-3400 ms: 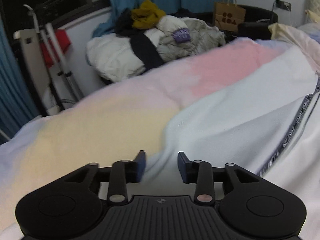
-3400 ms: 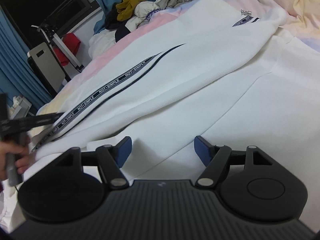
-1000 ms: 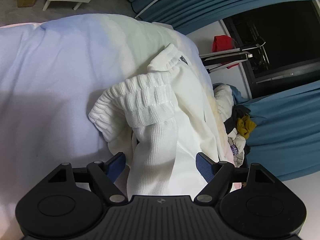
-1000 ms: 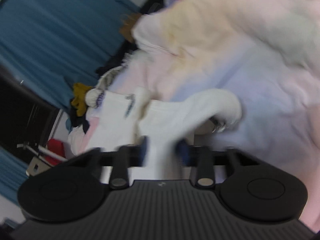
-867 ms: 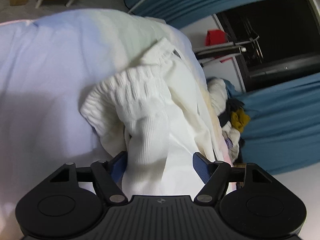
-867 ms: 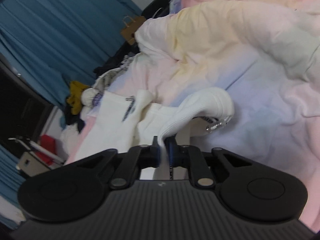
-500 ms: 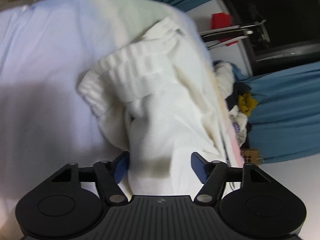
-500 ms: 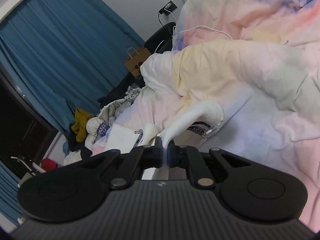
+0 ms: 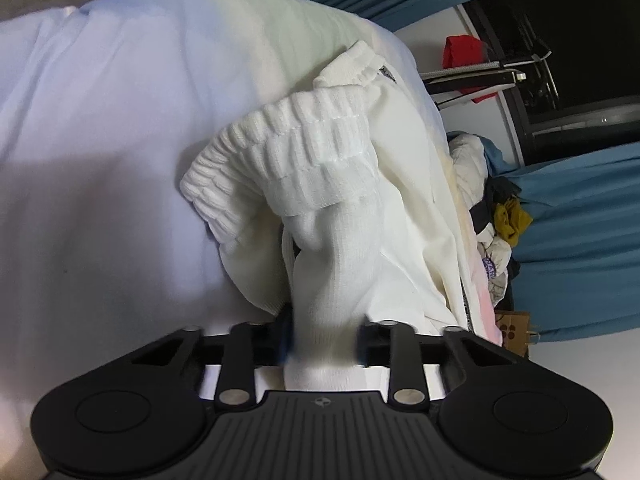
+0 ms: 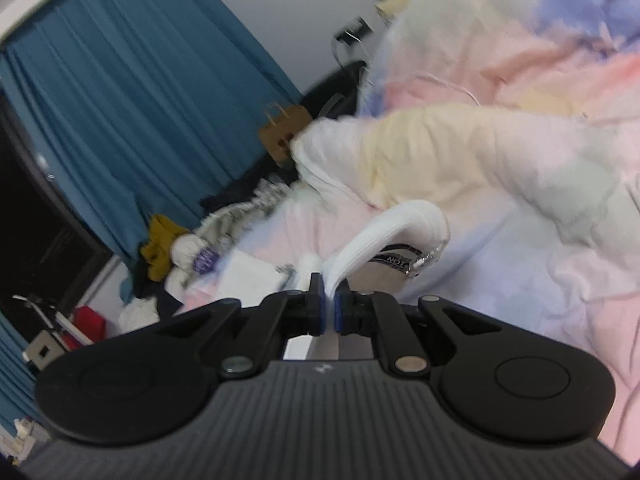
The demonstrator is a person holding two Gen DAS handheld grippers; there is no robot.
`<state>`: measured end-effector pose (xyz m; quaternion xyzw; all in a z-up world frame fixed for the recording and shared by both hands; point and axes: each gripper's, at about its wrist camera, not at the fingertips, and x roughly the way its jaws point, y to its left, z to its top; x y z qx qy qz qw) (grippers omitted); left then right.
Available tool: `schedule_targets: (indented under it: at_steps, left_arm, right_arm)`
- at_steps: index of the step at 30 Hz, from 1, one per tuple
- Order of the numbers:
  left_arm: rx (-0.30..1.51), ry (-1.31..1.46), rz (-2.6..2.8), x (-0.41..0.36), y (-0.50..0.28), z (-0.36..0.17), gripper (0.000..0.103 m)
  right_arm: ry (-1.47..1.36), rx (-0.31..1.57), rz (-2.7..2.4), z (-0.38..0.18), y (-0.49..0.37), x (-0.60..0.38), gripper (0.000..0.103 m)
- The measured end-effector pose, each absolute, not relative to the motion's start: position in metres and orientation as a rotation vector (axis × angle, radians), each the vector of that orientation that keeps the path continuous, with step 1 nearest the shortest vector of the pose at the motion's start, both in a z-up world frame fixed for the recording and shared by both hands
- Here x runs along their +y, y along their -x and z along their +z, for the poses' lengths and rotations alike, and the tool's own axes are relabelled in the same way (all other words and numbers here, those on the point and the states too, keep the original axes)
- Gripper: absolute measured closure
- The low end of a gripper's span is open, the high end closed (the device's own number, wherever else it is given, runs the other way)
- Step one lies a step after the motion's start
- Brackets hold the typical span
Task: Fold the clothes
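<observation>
Closing on a bunched fold of the white knit garment (image 9: 320, 184), the left hand-held gripper (image 9: 323, 338) has the cloth between its blurred blue pads, both pressed to it. Garment lies heaped on the pastel duvet (image 9: 100, 120) of the bed, ribbed cuff uppermost. Right hand-held gripper (image 10: 328, 308): jaws nearly together, pinching a thin white edge of the same garment (image 10: 396, 220), which arches up off the duvet (image 10: 540, 240). Lettered tape and zip pull (image 10: 424, 260) hang beneath the arch.
</observation>
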<state>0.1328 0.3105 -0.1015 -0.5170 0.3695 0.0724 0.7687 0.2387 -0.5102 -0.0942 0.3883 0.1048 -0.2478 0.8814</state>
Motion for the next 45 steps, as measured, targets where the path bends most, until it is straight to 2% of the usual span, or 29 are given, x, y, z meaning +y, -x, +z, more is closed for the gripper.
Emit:
schedule_targets:
  at_steps: [6,13,19,23,28,36,41,45]
  left_arm:
    - [0.792,1.02,0.19,0.305,-0.133,-0.084,0.088]
    - [0.71,0.972,0.147,0.306,-0.107,-0.051,0.091]
    - [0.53,0.991,0.001,0.317,-0.066,-0.004,0.091]
    - [0.493,0.981,-0.032,0.317,-0.076,0.022,0.091]
    - [0.44,1.05,0.0,0.331,-0.131,0.033,0.09]
    - [0.495,1.123,0.09,0.354,-0.309,0.024,0.09]
    - [0.616,1.074,0.167,0.366,-0.413,-0.014,0.089]
    - [0.733,1.072,0.227,0.374,-0.465,-0.061,0.087]
  right_arm:
    - [-0.884,0.258,-0.54,-0.109,-0.237,-0.522,0.095]
    - [-0.889,0.206,-0.506,-0.101,-0.222,-0.519,0.095]
    - [-0.886,0.129,-0.521,-0.084,-0.193,-0.523,0.095]
    - [-0.813,0.08,-0.513,-0.065,-0.182,-0.519,0.095]
    - [-0.759,0.064,-0.491,-0.036,-0.225,-0.511,0.095]
    - [-0.529,0.196,-0.463,-0.008,-0.421,-0.493,0.095]
    - [-0.381,0.298,-0.454,-0.039,-0.539,-0.478,0.095]
    - [-0.273,0.43,-0.445,-0.084,-0.597,-0.468,0.095]
